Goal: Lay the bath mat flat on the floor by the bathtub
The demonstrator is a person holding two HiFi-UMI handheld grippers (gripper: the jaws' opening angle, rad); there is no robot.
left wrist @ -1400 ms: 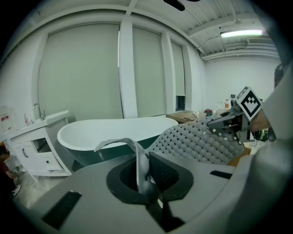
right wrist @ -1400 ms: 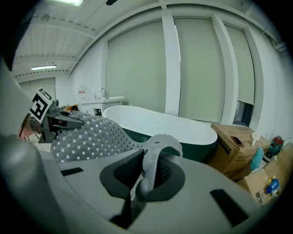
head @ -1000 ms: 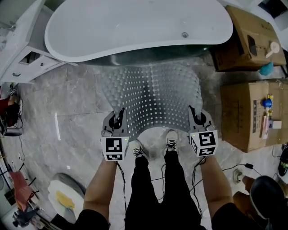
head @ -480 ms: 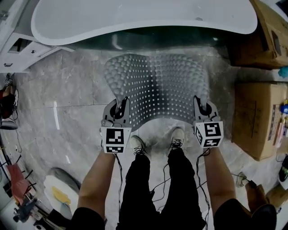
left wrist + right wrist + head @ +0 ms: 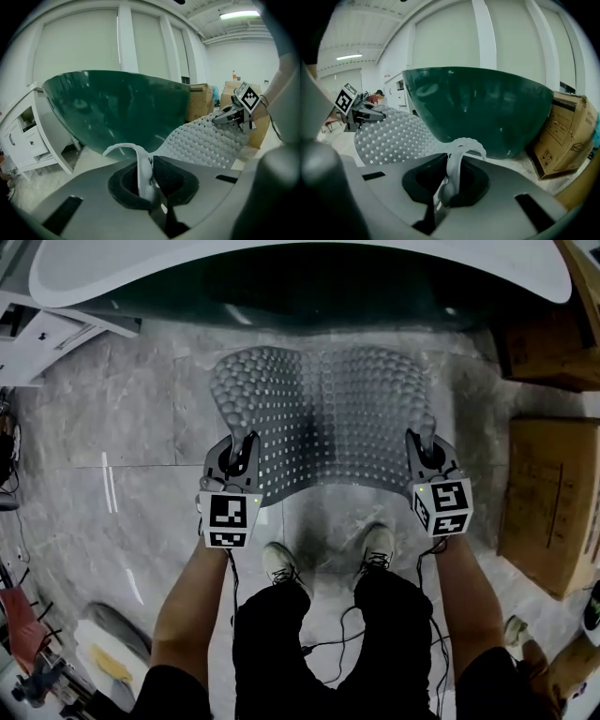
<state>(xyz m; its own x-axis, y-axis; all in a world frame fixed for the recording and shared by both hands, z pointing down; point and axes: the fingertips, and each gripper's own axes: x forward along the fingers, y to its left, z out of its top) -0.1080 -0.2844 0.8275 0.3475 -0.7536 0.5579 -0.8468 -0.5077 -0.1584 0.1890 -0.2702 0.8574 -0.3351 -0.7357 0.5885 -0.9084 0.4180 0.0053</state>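
- While both grippers pinch its 2 near corners, the bath mat (image 5: 328,413) spreads above the marble floor (image 5: 122,437) just in front of the bathtub (image 5: 309,273), studded face up.
- Left gripper (image 5: 242,448): jaws nearly together, having just eased slightly apart, pads clamped on the near-left corner.
- Right gripper (image 5: 424,448): jaws nearly together, clamped on the near-right corner.
- Orientation: the held edge runs left to right, parallel to the tub's side. The rounded far edge points toward the tub. The left-to-right span appears the longer in the head view.
- Near edge: sags between the grippers, beyond the person's 2 shoes (image 5: 281,563).
- Cardboard box (image 5: 553,502): at the right, apart from the mat.
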